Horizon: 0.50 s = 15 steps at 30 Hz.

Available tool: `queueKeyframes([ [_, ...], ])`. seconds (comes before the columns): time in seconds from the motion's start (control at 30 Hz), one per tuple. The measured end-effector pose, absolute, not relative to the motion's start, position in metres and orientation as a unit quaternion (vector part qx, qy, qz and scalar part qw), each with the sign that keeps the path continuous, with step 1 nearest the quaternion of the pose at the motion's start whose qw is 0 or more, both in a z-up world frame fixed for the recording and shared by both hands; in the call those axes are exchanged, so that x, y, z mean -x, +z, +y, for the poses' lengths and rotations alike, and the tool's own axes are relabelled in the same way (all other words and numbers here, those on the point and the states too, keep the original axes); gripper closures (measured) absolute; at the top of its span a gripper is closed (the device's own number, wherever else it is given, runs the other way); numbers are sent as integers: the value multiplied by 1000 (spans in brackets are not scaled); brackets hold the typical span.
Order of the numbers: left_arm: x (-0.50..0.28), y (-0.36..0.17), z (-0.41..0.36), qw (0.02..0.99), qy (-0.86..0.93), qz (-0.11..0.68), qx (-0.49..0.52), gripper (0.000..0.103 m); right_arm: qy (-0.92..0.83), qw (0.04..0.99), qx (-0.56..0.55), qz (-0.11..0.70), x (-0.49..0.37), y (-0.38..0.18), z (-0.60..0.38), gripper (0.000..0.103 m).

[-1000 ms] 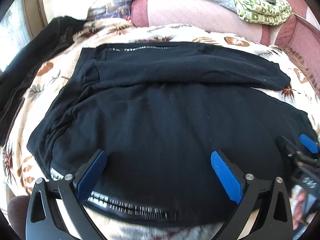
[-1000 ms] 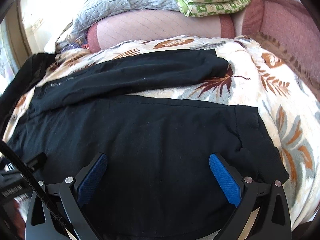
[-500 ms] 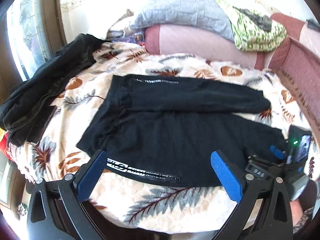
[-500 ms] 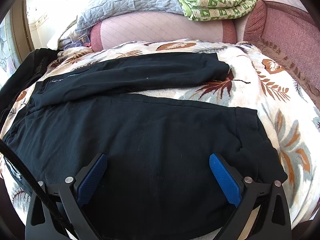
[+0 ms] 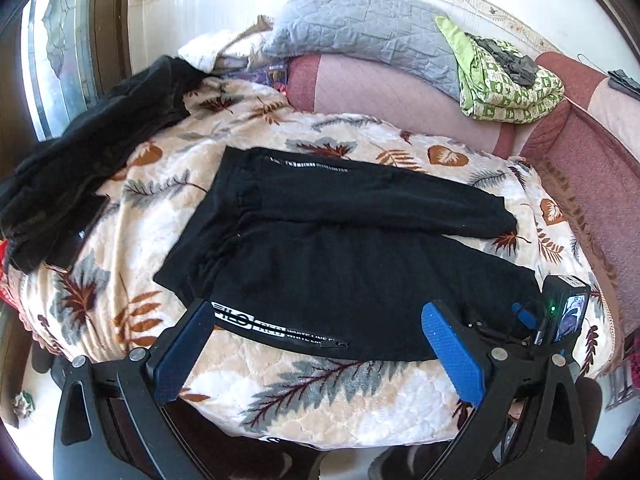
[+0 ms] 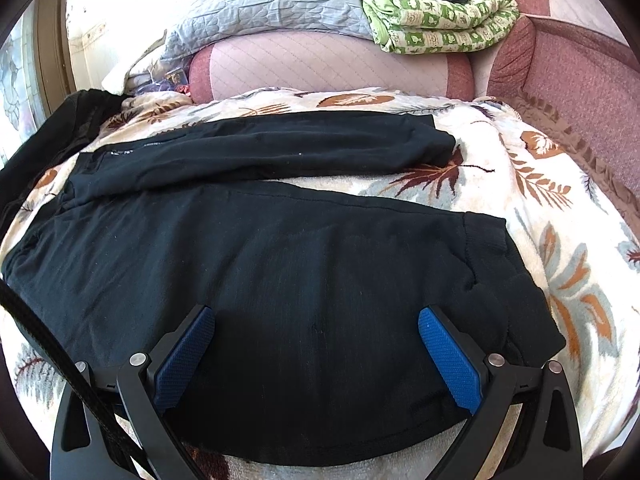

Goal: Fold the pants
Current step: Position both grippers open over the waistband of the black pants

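Your work surface is a sofa [image 5: 592, 184] with dusty-pink quilted cushions, draped in a cream leaf-print blanket [image 5: 152, 216] that covers the whole seat. Spread across that blanket lie the black pants [image 5: 360, 264], waist to the left and cuffs to the right. The far leg [image 5: 380, 200] runs along the back of the seat, and the near leg [image 6: 280, 272] lies just in front of it; the two part toward the right, where blanket shows between them. A white-lettered stripe [image 5: 276, 330] runs along the near edge of the pants by the waist.

At the far left a heap of other black clothing [image 5: 80, 160] sits on the blanket, apart from the pants. Along the sofa back rest a grey quilted pillow [image 5: 360, 28] and, to its right, a folded green-and-white patterned blanket [image 5: 508, 84] with a small dark item on top.

Your left tongs [image 5: 320, 344] stand wide apart and hold nothing, hovering over the near edge of the pants by the lettered stripe. Your right tongs [image 6: 316, 352] are also spread wide and hold nothing, poised above the near leg close to its cuff end; in the left view they show at the right edge [image 5: 560, 316].
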State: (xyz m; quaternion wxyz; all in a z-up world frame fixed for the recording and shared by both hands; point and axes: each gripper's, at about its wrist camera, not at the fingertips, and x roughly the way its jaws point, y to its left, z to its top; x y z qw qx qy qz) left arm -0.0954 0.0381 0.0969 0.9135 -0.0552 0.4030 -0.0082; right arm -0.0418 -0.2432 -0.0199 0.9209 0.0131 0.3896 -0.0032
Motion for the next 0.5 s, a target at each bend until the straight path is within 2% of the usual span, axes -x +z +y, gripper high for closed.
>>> queueKeyframes([
  [0.5, 43, 61, 35, 889, -11, 454, 67, 0, -7, 918, -7, 396, 36, -26, -241, 0],
])
